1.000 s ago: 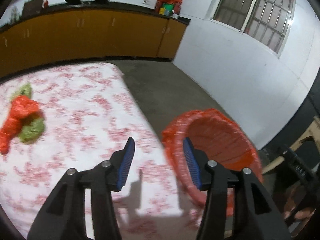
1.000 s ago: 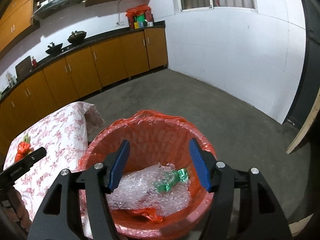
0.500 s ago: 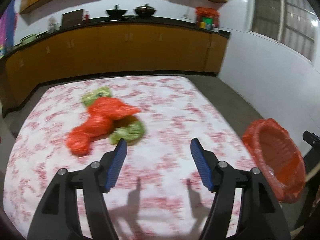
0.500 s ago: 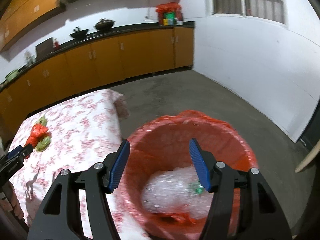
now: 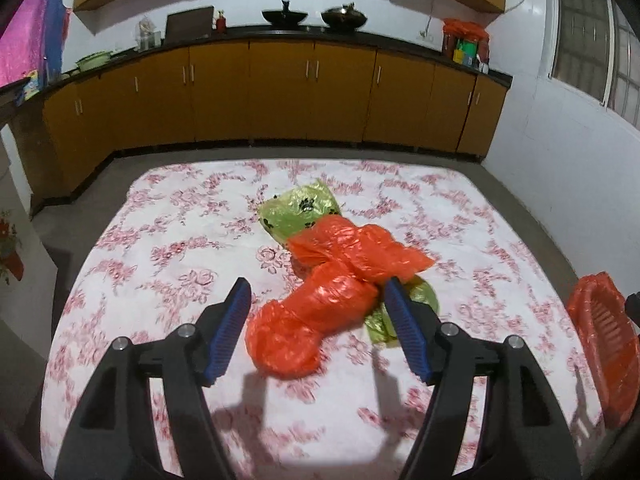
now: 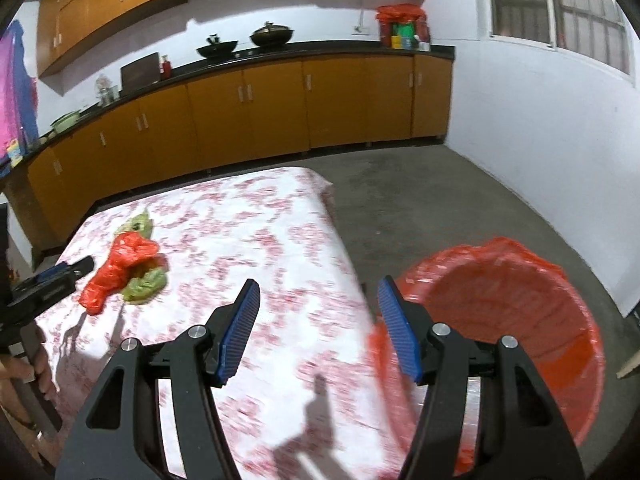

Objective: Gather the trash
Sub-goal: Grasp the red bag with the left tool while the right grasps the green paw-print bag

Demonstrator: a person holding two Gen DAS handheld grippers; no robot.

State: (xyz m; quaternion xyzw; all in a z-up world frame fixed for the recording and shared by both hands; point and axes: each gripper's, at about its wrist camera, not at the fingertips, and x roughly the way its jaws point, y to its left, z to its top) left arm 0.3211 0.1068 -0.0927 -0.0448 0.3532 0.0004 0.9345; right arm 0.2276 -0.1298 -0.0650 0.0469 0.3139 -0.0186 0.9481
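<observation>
A crumpled orange plastic bag (image 5: 332,292) lies on green plastic bags (image 5: 298,210) in the middle of the floral tablecloth (image 5: 168,264). My left gripper (image 5: 318,330) hovers just short of the pile, jaws opening, nothing pressed between the pads. In the right wrist view the same orange bag (image 6: 118,270) and green bag (image 6: 146,286) lie far left, with the left gripper (image 6: 76,268) beside them. My right gripper (image 6: 318,330) stands open and empty over the table's right edge, next to the orange-lined bin (image 6: 520,320). The bin (image 5: 604,344) also shows at the left view's right edge.
Orange kitchen cabinets (image 5: 280,96) with a dark counter carrying woks (image 5: 344,18) line the far wall. Grey concrete floor (image 6: 440,200) lies between table and white wall (image 6: 540,120). A person's hand (image 6: 24,372) grips the left tool's handle.
Both grippers swung left, away from the bin toward the table. The left gripper's jaws widened and now frame the bag pile. The bin slid to the right of the right gripper.
</observation>
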